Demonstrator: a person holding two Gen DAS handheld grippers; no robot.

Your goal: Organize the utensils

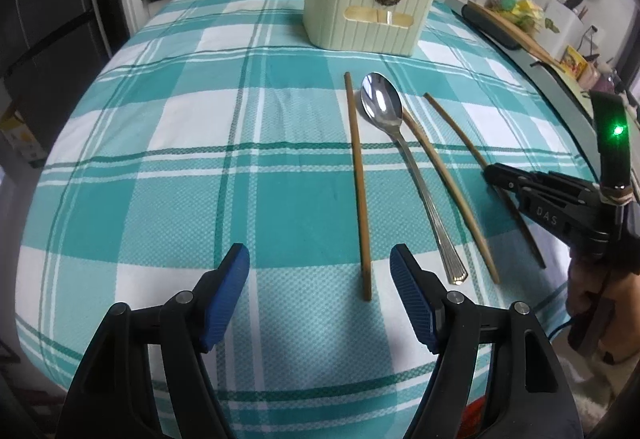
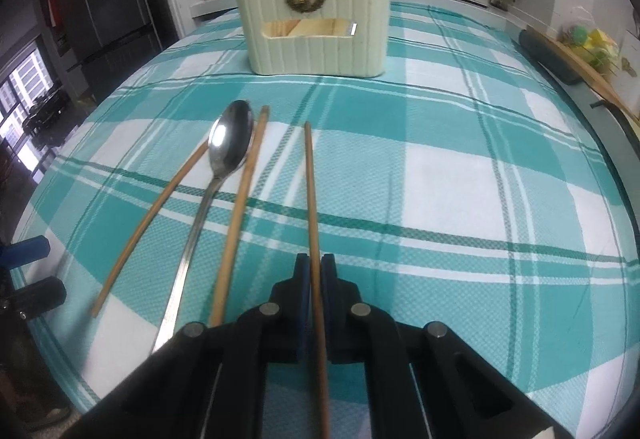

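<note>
A thin, dark brown wooden chopstick (image 2: 310, 175) lies on the teal-and-white checked tablecloth (image 2: 440, 167), rightmost in a row of loose utensils, pointing toward the holder. The right gripper (image 2: 315, 271) has its blue pads pressed together on this stick near its close end. It looks light, stiff and smooth, so it may pivot or slip when pinched so far from its middle.

Left of it lie a paler bamboo chopstick (image 2: 244, 195), a shiny steel long-handled spoon (image 2: 228, 147), likely heavier and slippery, and another bamboo chopstick (image 2: 156, 211).

The left gripper (image 1: 320, 259) hangs spread and empty over the cloth, just left of that chopstick's near end.

Beyond stands a cream ribbed utensil holder (image 2: 316, 39) with a brass deer-head emblem, chopsticks already inside.

The right gripper's black body reads "DAS" (image 1: 547, 215).
</note>
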